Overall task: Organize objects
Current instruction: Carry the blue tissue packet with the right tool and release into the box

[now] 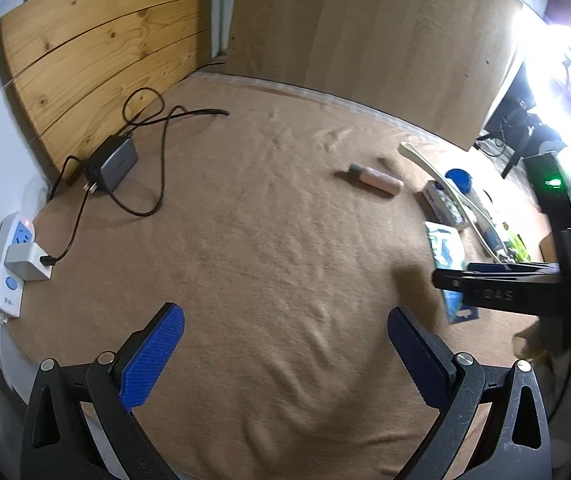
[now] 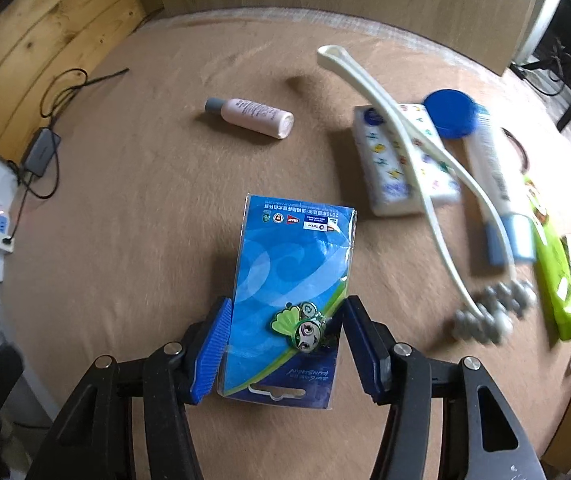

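The right gripper (image 2: 285, 344) straddles a blue carded pin badge packet (image 2: 291, 280) lying flat on the tan cloth-covered table (image 2: 145, 220); its blue pads sit at either long edge of the packet, the left pad touching or nearly so, the right just beside the edge, so the jaws look partly closed around it but not yet clearly pinching. The step in hand seems to be picking up this packet to sort it. The next move likely calls for closing fully on the thin card edges and lifting without letting it bow or slip. The left gripper (image 1: 285, 356) hangs spread wide over bare cloth, holding nothing. Beyond the packet lies a pink bottle with a grey cap (image 2: 251, 116) on its side, well apart. To the right sit a patterned white box (image 2: 389, 184), a cream roller massager (image 2: 425, 184) lying across it, a blue round lid (image 2: 451, 114), a white tube (image 2: 497, 184) and a green packet (image 2: 557, 280), crowded together. A power strip (image 1: 9, 264) and a charger with cable (image 1: 115, 164) lie at the far left, clear of the work.
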A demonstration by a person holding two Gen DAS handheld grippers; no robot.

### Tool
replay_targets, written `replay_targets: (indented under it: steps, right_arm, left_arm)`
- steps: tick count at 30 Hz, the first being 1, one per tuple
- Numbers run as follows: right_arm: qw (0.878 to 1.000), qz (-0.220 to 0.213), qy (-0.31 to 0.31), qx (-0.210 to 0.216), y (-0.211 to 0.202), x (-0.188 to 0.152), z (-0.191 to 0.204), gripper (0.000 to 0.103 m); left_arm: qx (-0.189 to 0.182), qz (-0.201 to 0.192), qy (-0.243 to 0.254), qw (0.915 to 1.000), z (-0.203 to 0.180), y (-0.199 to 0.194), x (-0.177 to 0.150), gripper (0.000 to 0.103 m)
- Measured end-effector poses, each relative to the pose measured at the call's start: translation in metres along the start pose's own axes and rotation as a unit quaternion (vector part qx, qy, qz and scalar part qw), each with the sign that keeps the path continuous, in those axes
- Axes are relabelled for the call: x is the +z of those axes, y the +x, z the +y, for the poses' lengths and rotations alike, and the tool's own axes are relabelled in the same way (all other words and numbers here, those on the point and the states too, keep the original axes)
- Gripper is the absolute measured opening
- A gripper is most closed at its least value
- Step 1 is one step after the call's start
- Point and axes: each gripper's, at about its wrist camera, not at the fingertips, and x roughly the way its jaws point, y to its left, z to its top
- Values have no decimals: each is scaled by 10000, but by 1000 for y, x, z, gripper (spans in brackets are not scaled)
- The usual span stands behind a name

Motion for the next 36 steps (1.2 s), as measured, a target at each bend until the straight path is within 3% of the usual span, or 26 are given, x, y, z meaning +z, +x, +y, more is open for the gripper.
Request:
replay_targets:
  steps: [8,13,21,28,36]
  right_arm:
    - [9987,-402,301,-106,-54,-38,-60,53]
    - [9946,-613,758,-362,-103,-82,-147,53]
    - [9826,-824,1419,-868,-142,-113,-246,53]
    - [9726,-690,1863,-1208,-141,-134,-318,53]
    - [9668,-573,2167,-1228,-126,-152,-353,53]
  left_arm:
    - [-94,10,253,9996,-51,1,-5,103]
    - [-198,18,422,9989,-92,4,-10,103]
    - [-342,39,640,9974,-150,9,-17,103]
    - [-379,49,742,9965,-180,11,-21,103]
    - [-332,45,799,9962,-188,9,-22,103]
